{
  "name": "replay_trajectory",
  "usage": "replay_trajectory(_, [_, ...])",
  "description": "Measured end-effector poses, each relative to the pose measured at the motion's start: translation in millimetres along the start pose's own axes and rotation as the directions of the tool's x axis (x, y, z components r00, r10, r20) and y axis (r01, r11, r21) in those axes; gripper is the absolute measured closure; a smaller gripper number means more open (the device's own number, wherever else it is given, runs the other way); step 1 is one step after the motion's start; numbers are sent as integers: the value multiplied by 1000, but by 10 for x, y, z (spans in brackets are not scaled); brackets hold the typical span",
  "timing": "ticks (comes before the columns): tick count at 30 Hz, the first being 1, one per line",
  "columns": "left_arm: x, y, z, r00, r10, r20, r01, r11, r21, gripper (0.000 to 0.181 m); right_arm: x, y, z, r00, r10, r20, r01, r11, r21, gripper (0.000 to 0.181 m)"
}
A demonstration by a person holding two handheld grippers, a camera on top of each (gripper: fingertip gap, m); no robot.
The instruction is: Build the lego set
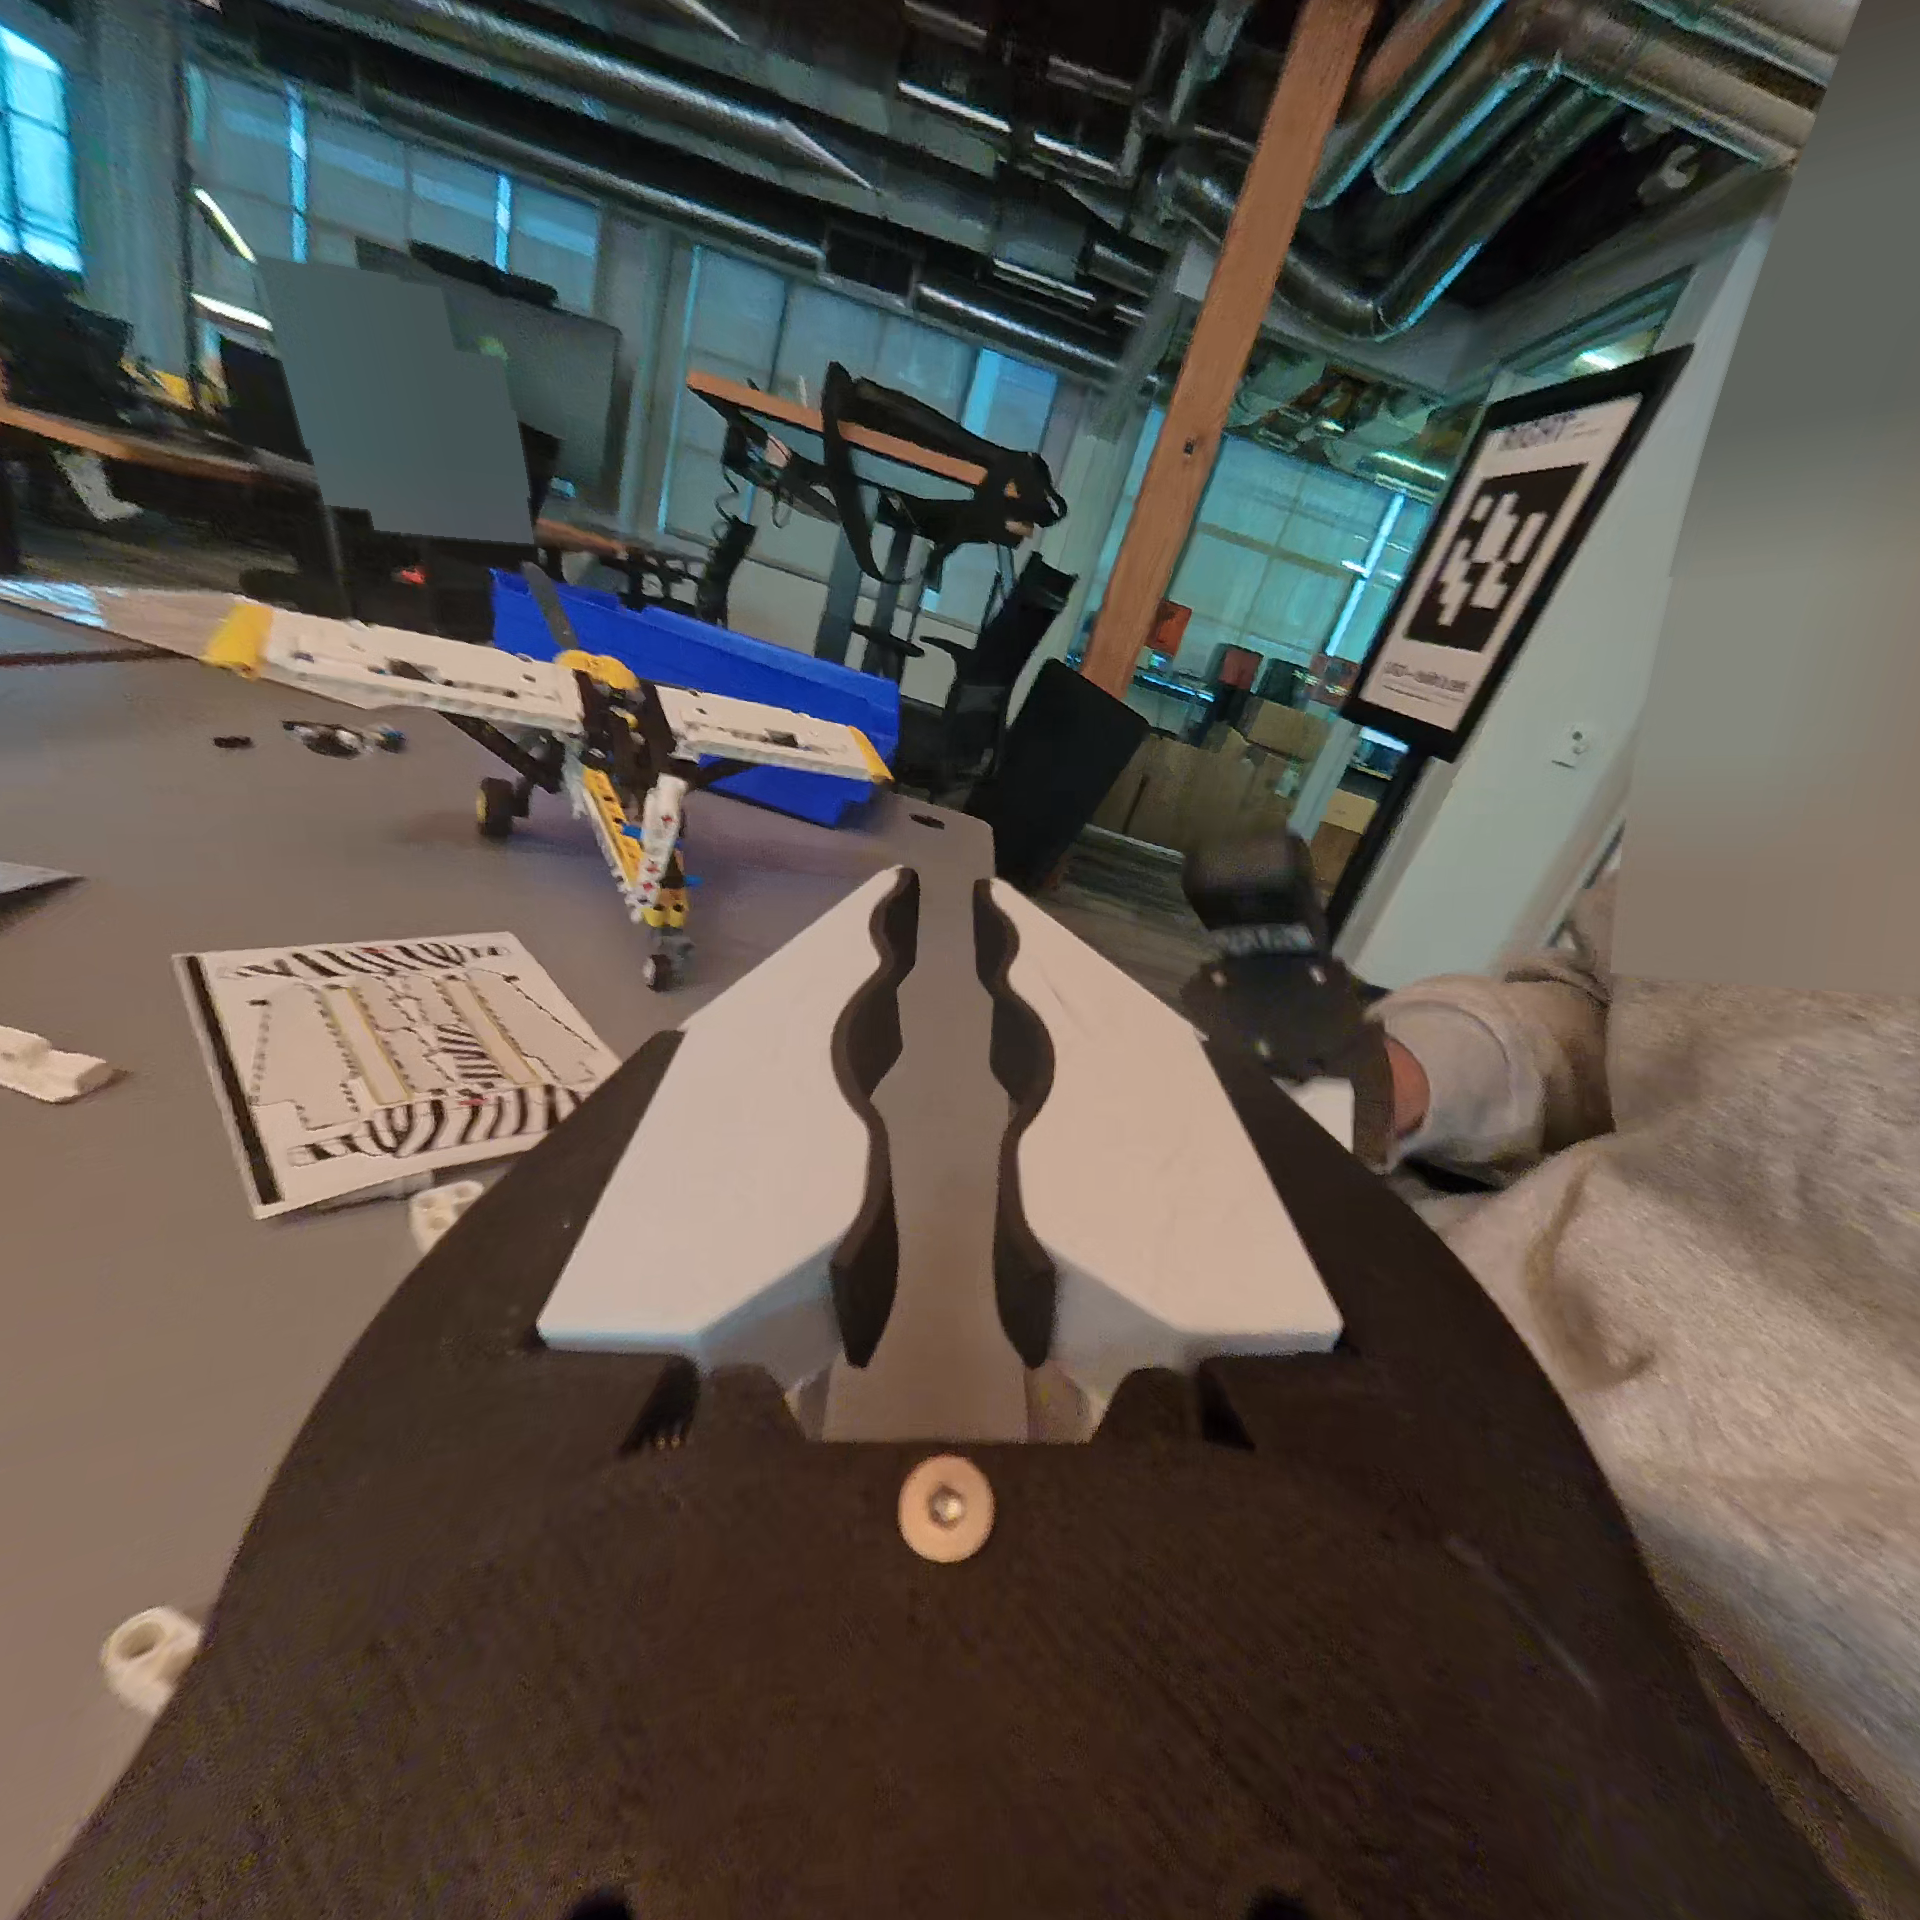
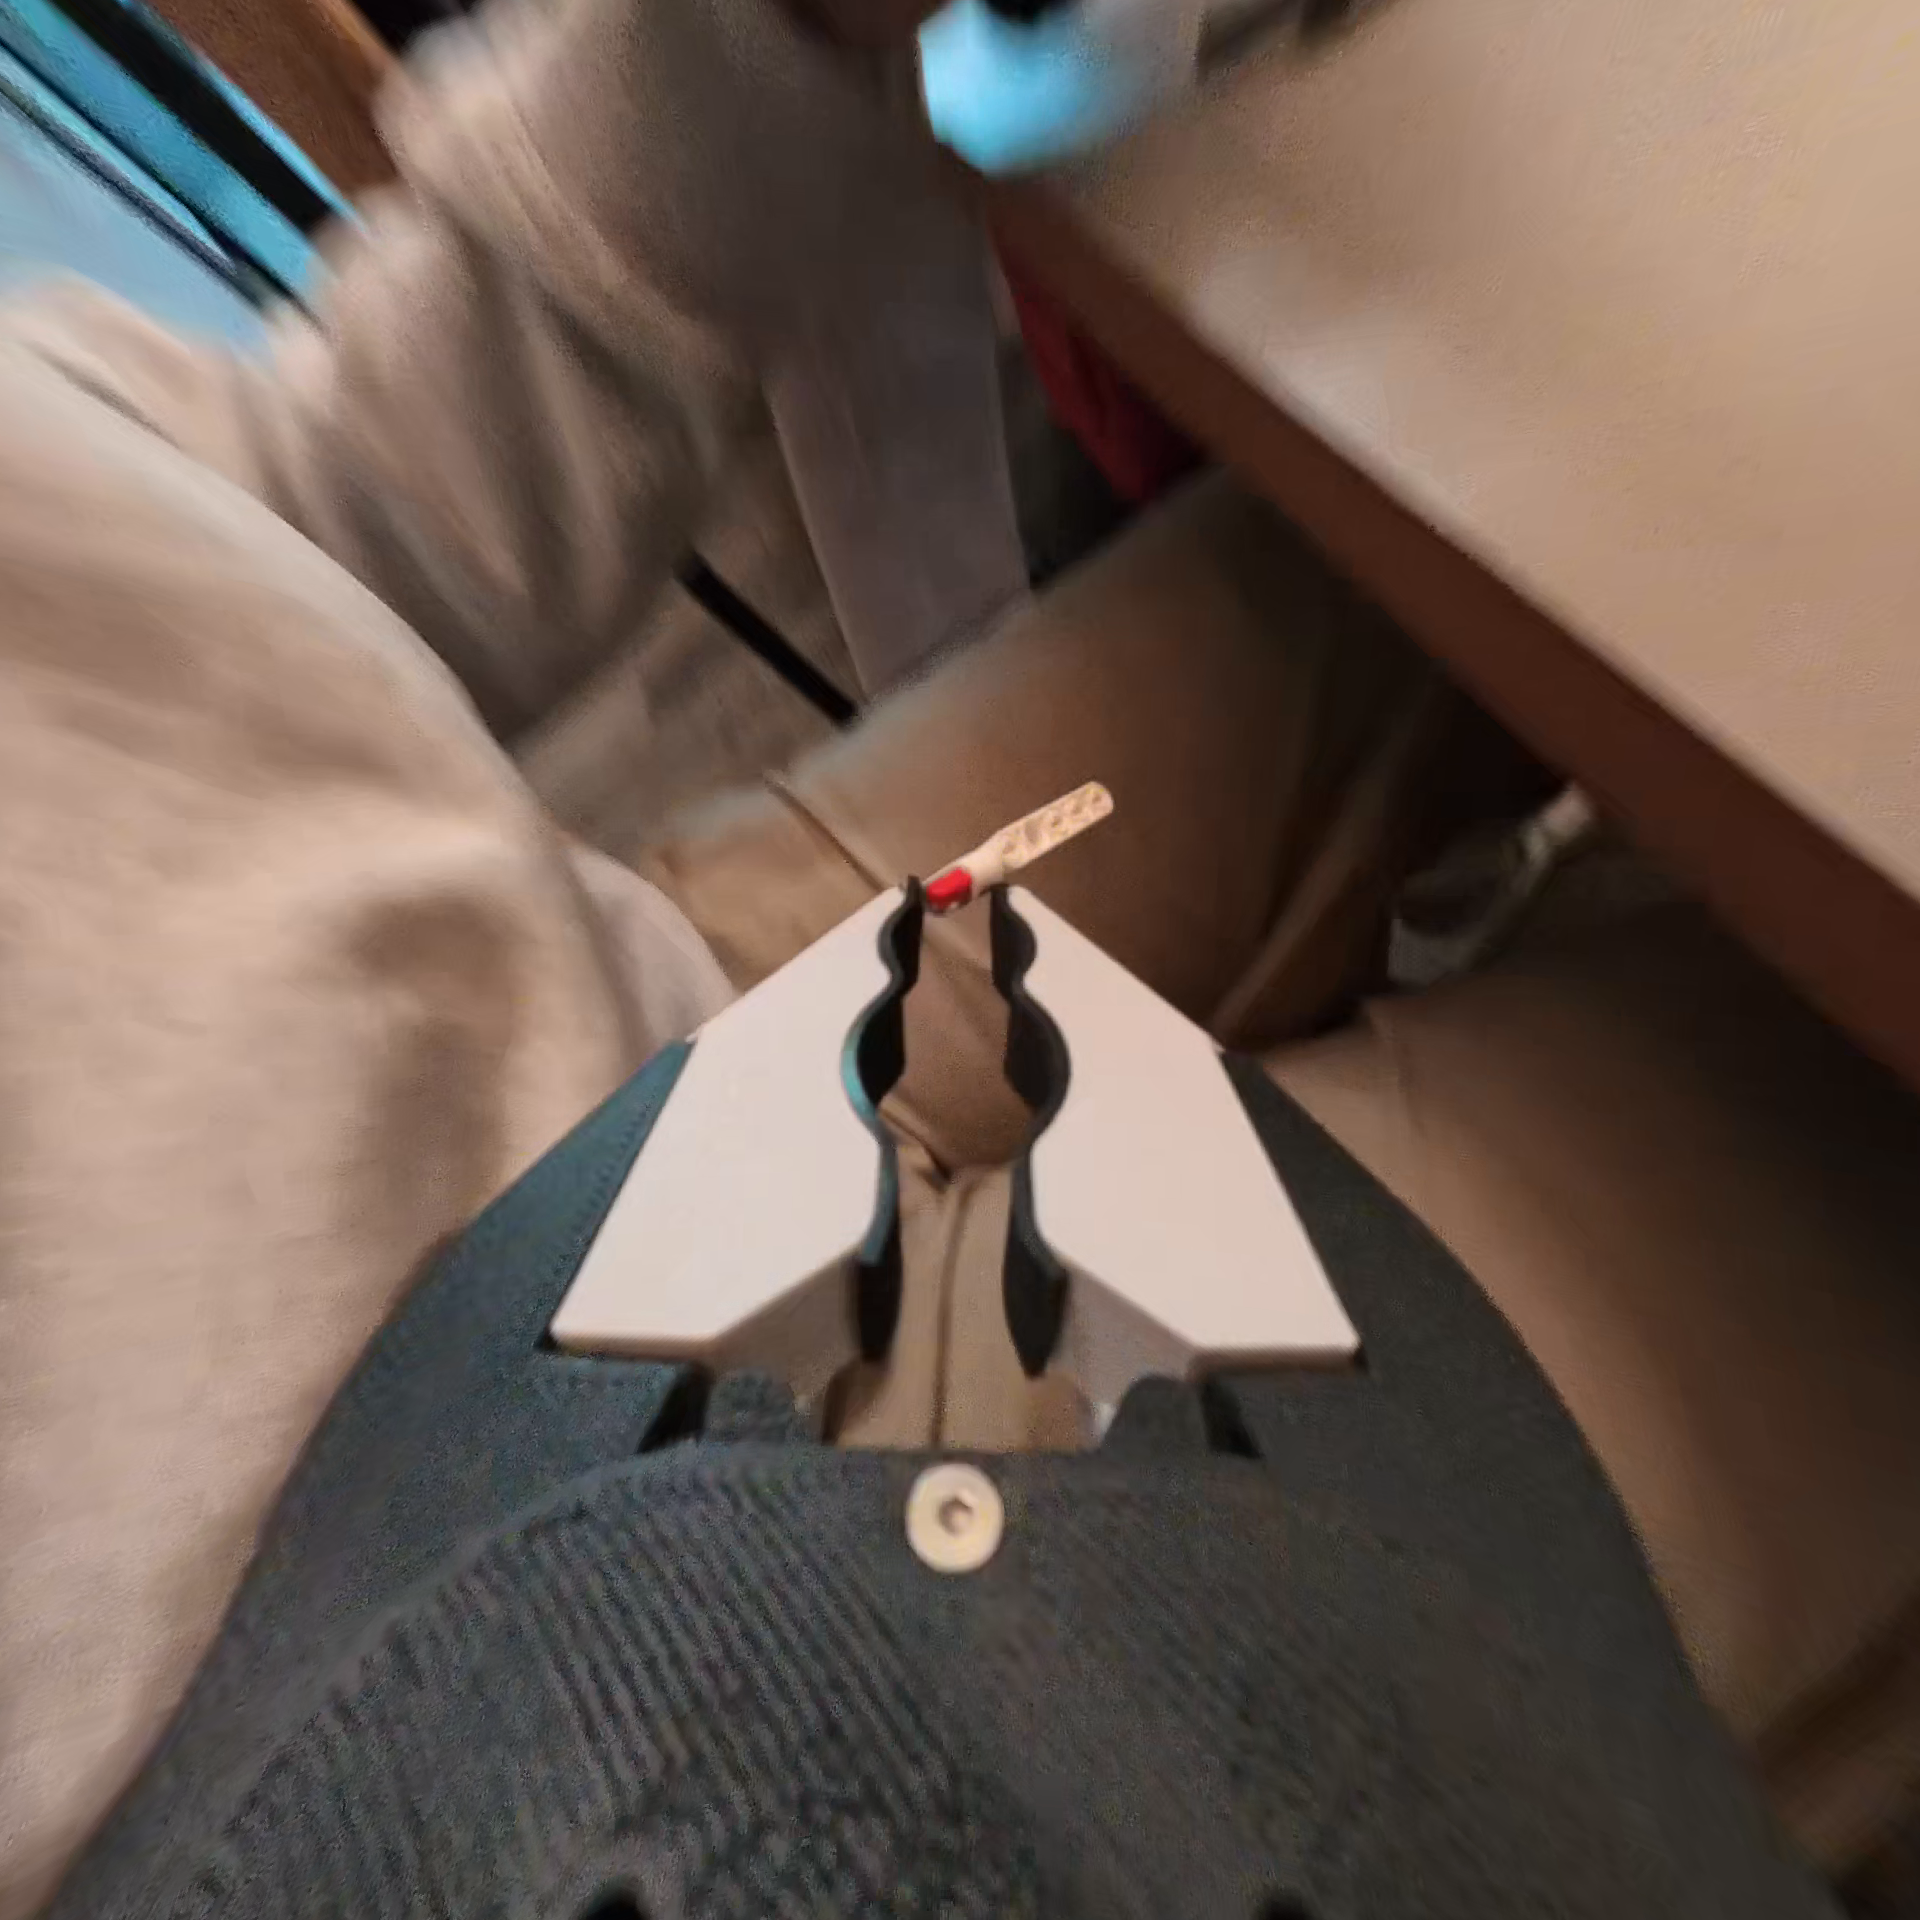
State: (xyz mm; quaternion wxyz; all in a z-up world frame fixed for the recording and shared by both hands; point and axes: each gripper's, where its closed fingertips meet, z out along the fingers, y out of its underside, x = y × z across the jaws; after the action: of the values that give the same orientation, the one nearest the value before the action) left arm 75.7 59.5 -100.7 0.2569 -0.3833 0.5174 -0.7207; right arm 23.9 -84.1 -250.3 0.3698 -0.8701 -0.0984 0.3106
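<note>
A white, yellow and black lego plane stands on its wheels on the grey table, far left of my left gripper. The left gripper hangs above the table's near edge, jaws a narrow gap apart with nothing between them. My right gripper is shut at its tips on a small white lego piece with a red end, which sticks out up and to the right. It is held over the person's lap, below and beside the table edge. The right view is motion-blurred.
A black-and-white sticker sheet lies on the table left of the left gripper. Loose white pieces lie near it, and small dark parts farther back. A blue bin stands behind the plane. A grey sleeve fills the right. The grippers' ends are close to 20 cm from one another.
</note>
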Motion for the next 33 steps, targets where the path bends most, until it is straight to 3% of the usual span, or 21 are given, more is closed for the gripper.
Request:
replay_trajectory(3, [169, 136, 117, 995, -26, -101, 18, 997, -77, 166, -96, -459, -372, 990, 75, 123, -105, 959, 264, 176])
replay_trajectory(5, [280, 264, 209, 986, -52, -158, 28, 989, -147, 158, -58, -632, -533, 986, 95, 140, -138, 928, 345, 176])
replay_trajectory(8, [280, 463, 339, 987, -73, -146, 38, 973, -228, 155, 186, -709, -542, 993, 116, 31, -119, 929, 351, 175])
replay_trajectory(13, [281, 506, 398, 987, -101, -124, 65, 962, -266, 146, 384, -943, -463, 990, 136, 29, -137, 919, 369, 175])
replay_trajectory(18, [34, 543, 348, 998, 53, 44, -35, 935, -352, 144, 699, -1121, -353, 978, 208, 25, -204, 921, 332, 176])
replay_trajectory(23, [-288, 131, 44, 992, -91, 90, 99, 990, -97, 143, 1012, -1193, -239, 952, 305, 1, -297, 925, 238, 176])
replay_trajectory(26, [-511, 30, -131, 987, -124, 102, 129, 990, -51, 144, 1068, -1288, -224, 949, 315, 27, -313, 921, 234, 176])
replay_trajectory(29, [-577, -6, -36, 989, -148, 25, 150, 981, -124, 143, 1076, -1375, -241, 954, 298, 30, -296, 923, 246, 176])
replay_trajectory(33, [-363, 103, 223, 962, -216, -165, 148, 926, -348, 142, 999, -1571, -283, 978, 208, -3, -200, 944, 263, 176])
